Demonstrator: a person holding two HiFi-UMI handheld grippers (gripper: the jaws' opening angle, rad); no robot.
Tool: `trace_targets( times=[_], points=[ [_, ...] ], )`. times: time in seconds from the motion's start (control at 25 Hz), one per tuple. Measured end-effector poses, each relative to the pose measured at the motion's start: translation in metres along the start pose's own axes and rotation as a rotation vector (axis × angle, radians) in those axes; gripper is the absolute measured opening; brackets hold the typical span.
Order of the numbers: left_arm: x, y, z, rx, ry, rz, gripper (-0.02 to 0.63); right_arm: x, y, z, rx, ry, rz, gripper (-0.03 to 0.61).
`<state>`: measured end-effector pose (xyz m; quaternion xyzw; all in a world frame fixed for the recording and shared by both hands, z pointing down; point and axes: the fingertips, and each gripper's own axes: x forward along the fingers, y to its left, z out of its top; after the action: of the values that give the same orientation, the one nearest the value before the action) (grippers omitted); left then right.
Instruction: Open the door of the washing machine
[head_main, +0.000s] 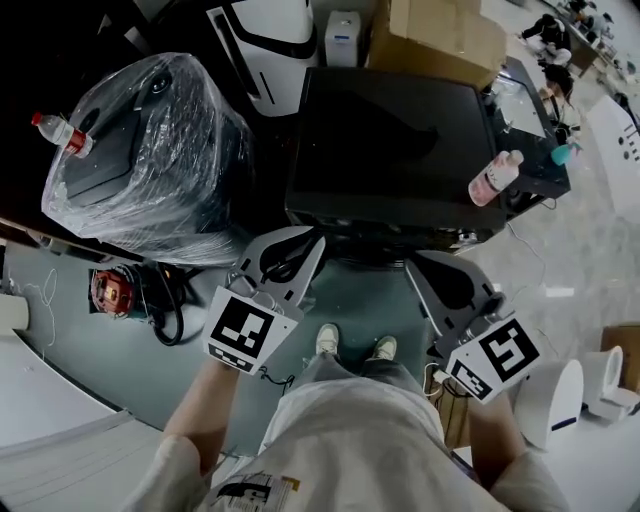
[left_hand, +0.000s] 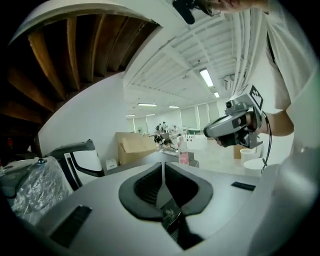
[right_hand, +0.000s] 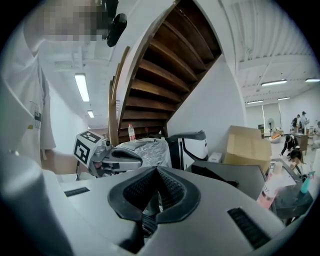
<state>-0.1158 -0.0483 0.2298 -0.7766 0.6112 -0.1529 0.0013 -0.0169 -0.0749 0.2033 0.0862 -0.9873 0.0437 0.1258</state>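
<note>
The washing machine is a dark box-shaped appliance straight ahead of my feet; only its black top shows in the head view, and its door is hidden. It appears again in the right gripper view as a dark grey slab. My left gripper is held up in front of my body, short of the machine's near edge, its jaws shut with nothing between them. My right gripper is level with it on the right, also shut and empty. Neither touches the machine.
A plastic-wrapped appliance with a red-capped bottle on it stands at the left. A pink bottle rests on a side table at the machine's right. A cardboard box sits behind. A red tool and cables lie on the floor.
</note>
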Motion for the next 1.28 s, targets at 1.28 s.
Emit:
trace_targets(
  times=[1.28],
  points=[
    [0.019,-0.061,0.121,-0.008,-0.22,0.046,0.028,-0.119,-0.041,0.061,-0.076,-0.177,-0.188,0.021]
  ],
)
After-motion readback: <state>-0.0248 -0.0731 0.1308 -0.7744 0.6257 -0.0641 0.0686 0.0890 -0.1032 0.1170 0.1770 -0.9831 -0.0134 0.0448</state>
